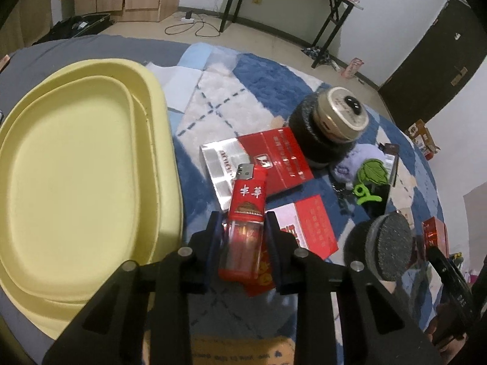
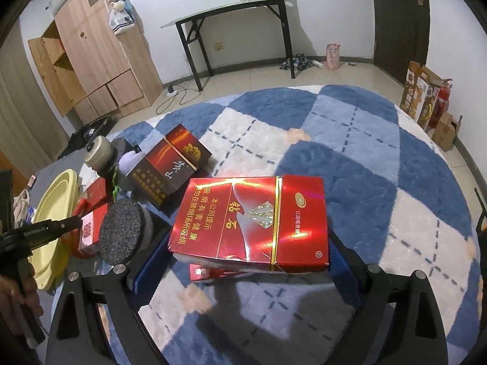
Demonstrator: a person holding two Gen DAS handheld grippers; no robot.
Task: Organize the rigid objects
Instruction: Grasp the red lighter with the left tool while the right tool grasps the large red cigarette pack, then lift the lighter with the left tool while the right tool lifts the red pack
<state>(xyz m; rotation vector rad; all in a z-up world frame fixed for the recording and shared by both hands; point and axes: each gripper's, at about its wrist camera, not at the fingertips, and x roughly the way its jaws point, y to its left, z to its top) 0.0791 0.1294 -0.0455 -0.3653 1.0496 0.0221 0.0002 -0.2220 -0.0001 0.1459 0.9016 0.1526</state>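
The left gripper [image 1: 243, 237] is clamped on the red lighter [image 1: 246, 213] beside the yellow tray [image 1: 161, 140], the right gripper [image 2: 246, 252] on a red box [image 2: 252, 222]; lift both gently and hold them tight.

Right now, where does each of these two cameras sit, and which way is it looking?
Left wrist: rides the left tool, looking down along its fingers at the red plastic lighter it grips; black fingers show.
Right wrist: rides the right tool, looking down at the glossy red cigarette pack between its black fingers; a hand shows at left.
Shared: pale yellow plastic tray, blue-and-white checked blanket.
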